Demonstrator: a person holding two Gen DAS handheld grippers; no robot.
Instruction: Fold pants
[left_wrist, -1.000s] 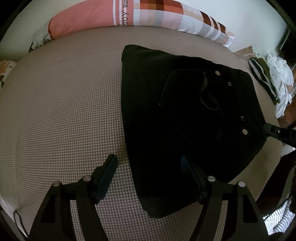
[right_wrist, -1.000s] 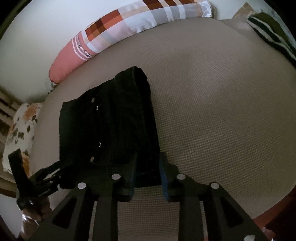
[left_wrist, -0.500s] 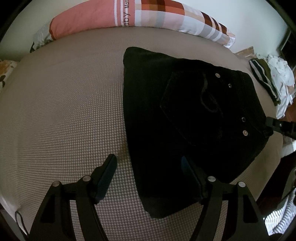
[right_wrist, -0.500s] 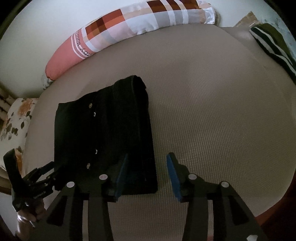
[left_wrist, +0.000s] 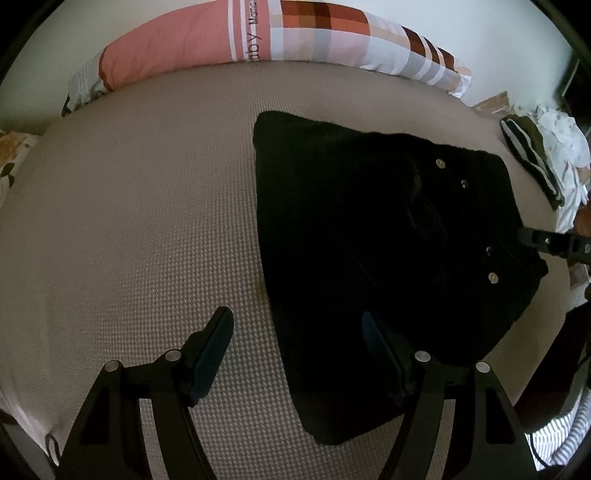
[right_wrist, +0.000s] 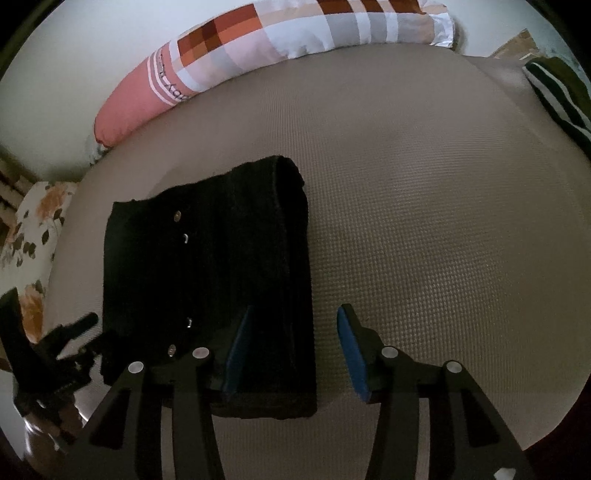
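Black pants (left_wrist: 369, 258) lie folded into a compact stack on the beige bed, metal rivets showing on top. In the right wrist view the pants (right_wrist: 207, 280) sit left of centre. My left gripper (left_wrist: 295, 332) is open and empty, its fingers straddling the near left edge of the stack. My right gripper (right_wrist: 291, 332) is open and empty, its fingers straddling the stack's near right edge. The right gripper also shows at the right edge of the left wrist view (left_wrist: 554, 243), and the left gripper at the lower left of the right wrist view (right_wrist: 62, 343).
A long pink and checked bolster pillow (left_wrist: 258, 40) lies along the far edge of the bed (left_wrist: 129, 221). A dark striped garment (left_wrist: 532, 158) and white clothes (left_wrist: 565, 140) lie at the far right. A floral pillow (right_wrist: 33, 236) sits at the left.
My right gripper has opened, let go of the pants and pulled back a little. The left gripper has stayed open and barely moved.
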